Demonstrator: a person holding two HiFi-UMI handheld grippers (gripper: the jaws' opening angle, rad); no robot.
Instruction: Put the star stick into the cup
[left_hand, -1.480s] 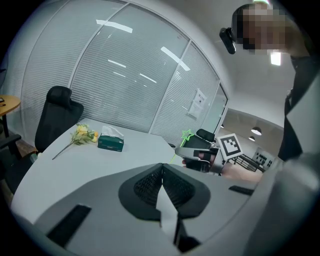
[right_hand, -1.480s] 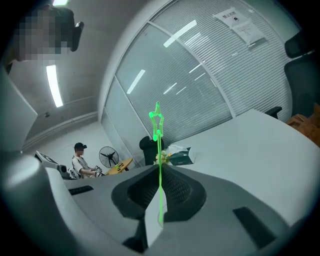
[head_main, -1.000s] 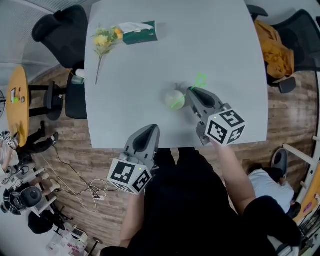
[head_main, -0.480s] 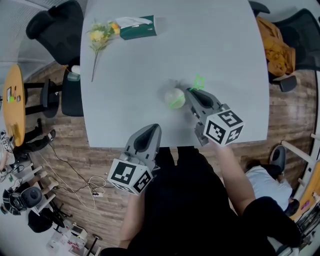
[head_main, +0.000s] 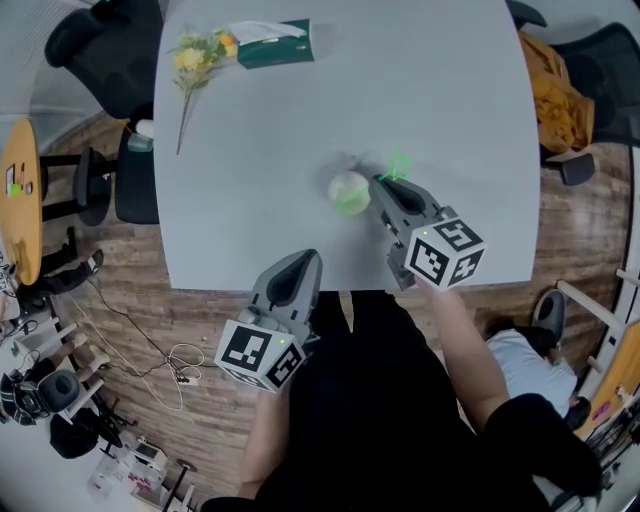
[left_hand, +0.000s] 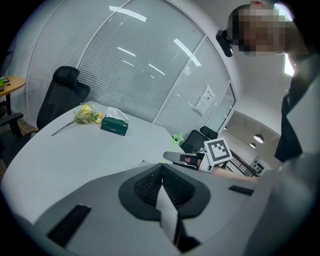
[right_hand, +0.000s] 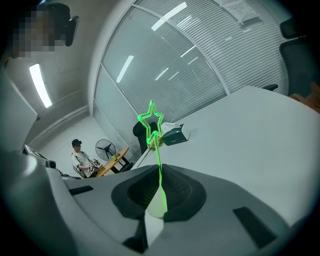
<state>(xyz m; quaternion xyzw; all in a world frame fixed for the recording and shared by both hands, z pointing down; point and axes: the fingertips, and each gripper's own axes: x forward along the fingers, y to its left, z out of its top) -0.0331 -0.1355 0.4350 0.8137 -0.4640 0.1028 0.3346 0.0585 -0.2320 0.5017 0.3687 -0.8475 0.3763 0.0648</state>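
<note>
Pinching thin neon-green stick with outline star top at mid-shaft: right gripper, jaws nearly together on it, just beside pale round cup. Stick's lower end at cup mouth. Likely light, springy, slippery; hold shaft, not star. Left gripper closed, empty, well short of cup.

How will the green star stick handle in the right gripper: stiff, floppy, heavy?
Probably very light: the star stick is a thin translucent rod, and the right gripper pinches it with no visible sag. It is likely slightly springy, given that slim shaft. The small cup looks light and might tip if nudged.
</note>
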